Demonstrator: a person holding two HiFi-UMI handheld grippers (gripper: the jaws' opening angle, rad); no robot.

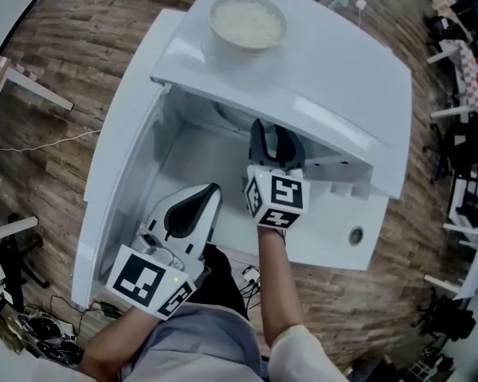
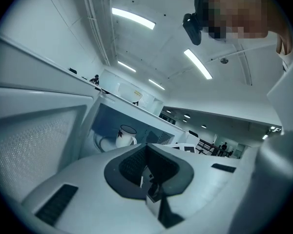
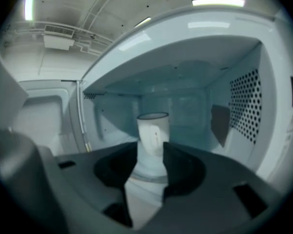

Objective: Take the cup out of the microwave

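A white cup (image 3: 153, 138) with a dark rim stands upright on the turntable inside the open white microwave (image 1: 319, 70). My right gripper (image 3: 150, 156) reaches into the cavity with its jaws open, and the cup stands straight ahead in line with the gap, untouched by the pads. From the head view the right gripper (image 1: 272, 138) goes in under the microwave's top, which hides the cup. My left gripper (image 1: 203, 197) hangs low by the open door (image 1: 119, 173), shut with nothing in it. In the left gripper view the cup (image 2: 125, 136) shows beyond the left gripper (image 2: 147, 177).
A bowl of rice (image 1: 247, 22) sits on top of the microwave. The door swings out to the left. The perforated wall (image 3: 244, 106) bounds the cavity on the right. Wooden floor, chairs and cables surround the unit.
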